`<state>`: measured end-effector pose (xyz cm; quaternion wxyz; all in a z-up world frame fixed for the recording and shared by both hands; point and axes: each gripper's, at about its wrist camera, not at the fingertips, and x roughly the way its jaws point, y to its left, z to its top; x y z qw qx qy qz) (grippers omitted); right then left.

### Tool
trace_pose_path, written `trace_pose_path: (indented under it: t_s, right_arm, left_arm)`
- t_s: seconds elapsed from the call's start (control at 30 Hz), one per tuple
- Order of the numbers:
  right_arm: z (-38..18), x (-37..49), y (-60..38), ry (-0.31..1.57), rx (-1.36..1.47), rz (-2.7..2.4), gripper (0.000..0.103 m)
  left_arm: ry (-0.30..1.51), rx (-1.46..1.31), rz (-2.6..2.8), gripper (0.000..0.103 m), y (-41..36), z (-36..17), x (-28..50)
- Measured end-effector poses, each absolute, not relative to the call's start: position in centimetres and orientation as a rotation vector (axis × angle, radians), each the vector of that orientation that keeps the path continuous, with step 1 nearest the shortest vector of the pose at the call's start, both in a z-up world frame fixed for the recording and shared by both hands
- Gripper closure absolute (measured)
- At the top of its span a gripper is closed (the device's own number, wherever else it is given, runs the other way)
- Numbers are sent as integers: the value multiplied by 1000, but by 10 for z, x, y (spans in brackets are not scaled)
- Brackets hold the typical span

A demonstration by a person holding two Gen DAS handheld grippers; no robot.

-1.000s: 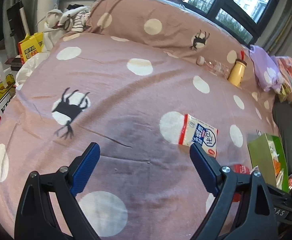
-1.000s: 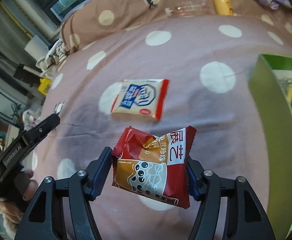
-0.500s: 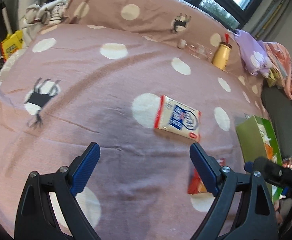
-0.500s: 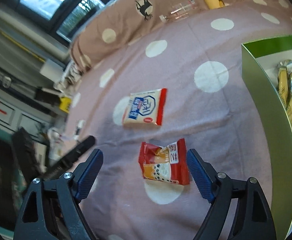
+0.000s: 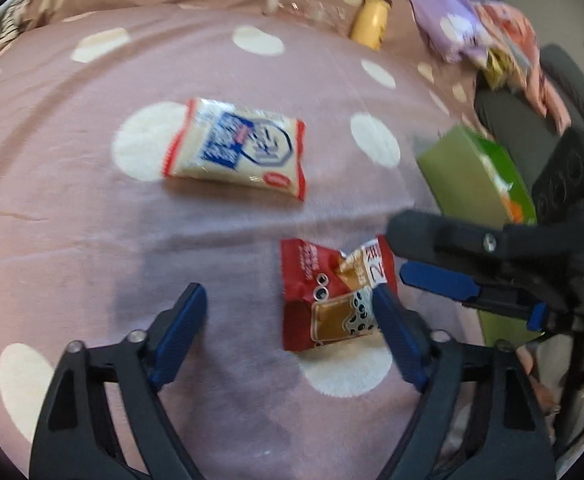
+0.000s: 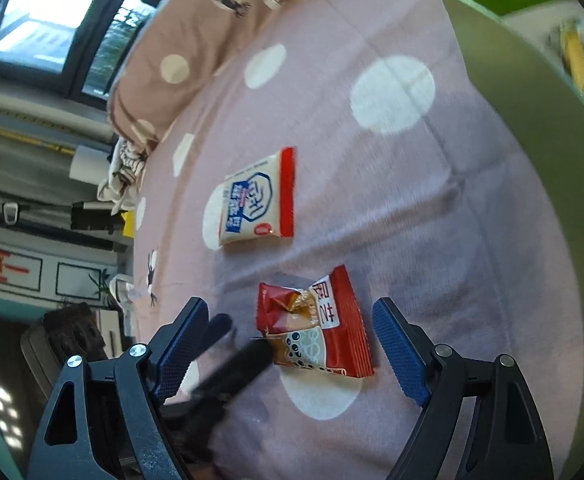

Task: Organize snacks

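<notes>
Left gripper hangs spread and empty; the white packet lies loose well ahead, the red packet against its right finger. Right gripper is spread too, red packet flat between its fingers, ungripped. The green box at right already holds snacks; both packets remain.

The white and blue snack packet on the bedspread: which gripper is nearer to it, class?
Left, though only slightly. The left gripper hovers just short of the white and blue snack packet. The right gripper sits farther back, straddling the red snack packet lying between.
</notes>
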<state>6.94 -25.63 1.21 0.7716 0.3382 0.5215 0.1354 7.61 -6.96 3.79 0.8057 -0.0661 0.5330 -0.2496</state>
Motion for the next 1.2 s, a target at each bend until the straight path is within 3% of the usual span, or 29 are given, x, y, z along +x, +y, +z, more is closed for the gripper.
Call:
trace_pose_path:
  t_s: [0.1, 0.23, 0.43, 0.77, 1.2]
  right_arm:
    - [6, 72, -258, 1134, 760, 310, 21]
    - [-3, 76, -256, 1168, 763, 301, 35]
    - [13, 71, -263, 1119, 702, 245, 35]
    - [92, 28, -310, 821, 608, 164, 35]
    - [96, -15, -407, 645, 819, -54, 35]
  left_arm:
    - [1119, -95, -569, 26, -82, 37, 71]
    - [1104, -81, -604, 40, -93, 34, 69]
    - [1077, -123, -598, 44, -103, 44, 69]
    - [839, -83, -743, 45, -160, 120, 49]
    - [809, 19, -938, 45, -260, 128, 33]
